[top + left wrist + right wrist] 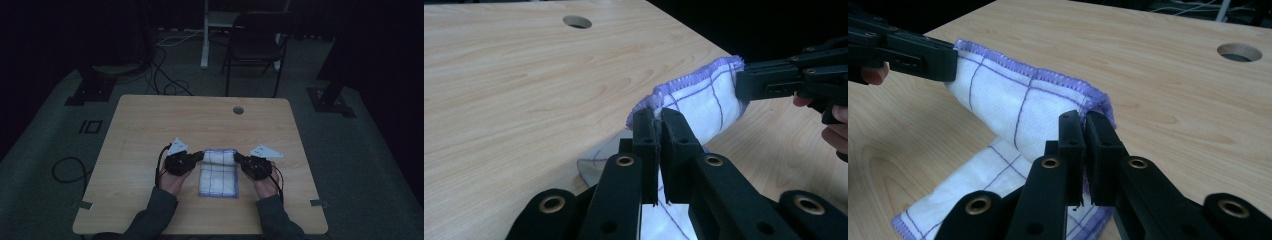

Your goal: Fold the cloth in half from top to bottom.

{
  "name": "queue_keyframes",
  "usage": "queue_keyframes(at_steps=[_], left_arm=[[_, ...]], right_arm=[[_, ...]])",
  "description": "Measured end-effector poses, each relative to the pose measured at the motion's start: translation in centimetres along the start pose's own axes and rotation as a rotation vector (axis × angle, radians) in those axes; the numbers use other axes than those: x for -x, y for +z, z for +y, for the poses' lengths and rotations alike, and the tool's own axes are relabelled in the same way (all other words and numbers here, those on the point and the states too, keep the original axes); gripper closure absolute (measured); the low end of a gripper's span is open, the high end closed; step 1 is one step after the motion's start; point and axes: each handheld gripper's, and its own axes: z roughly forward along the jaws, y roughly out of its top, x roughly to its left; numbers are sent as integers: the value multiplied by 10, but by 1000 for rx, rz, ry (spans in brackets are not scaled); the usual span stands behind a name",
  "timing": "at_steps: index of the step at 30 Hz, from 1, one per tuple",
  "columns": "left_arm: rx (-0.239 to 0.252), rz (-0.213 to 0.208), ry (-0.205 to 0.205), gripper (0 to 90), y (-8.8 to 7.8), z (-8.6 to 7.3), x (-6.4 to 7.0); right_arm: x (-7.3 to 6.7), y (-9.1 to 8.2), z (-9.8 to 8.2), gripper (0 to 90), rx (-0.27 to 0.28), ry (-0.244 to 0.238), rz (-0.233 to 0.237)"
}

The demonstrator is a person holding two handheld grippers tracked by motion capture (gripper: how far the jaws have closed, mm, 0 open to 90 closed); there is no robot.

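You are pinching the far corners of the white, purple-checked woven cloth (pixel 218 172) with both closed tools, left tool (pixel 198 157) and right tool (pixel 239 158), lifting its far edge off the pale wooden surface (pixel 150 125). Keep both corners level while folding toward yourself.

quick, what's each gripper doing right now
Left gripper: jaws closed on one far corner of the white cloth, lifted off the table.
Right gripper: jaws closed on the other far corner of the same cloth.
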Motion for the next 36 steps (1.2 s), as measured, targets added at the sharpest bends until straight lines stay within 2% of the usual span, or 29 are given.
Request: queue_keyframes(at_steps=[36], left_arm=[[-15, -16, -27, 864, -2, -26, 9]], right_arm=[[-5, -2, -18, 873, -29, 4, 10]])
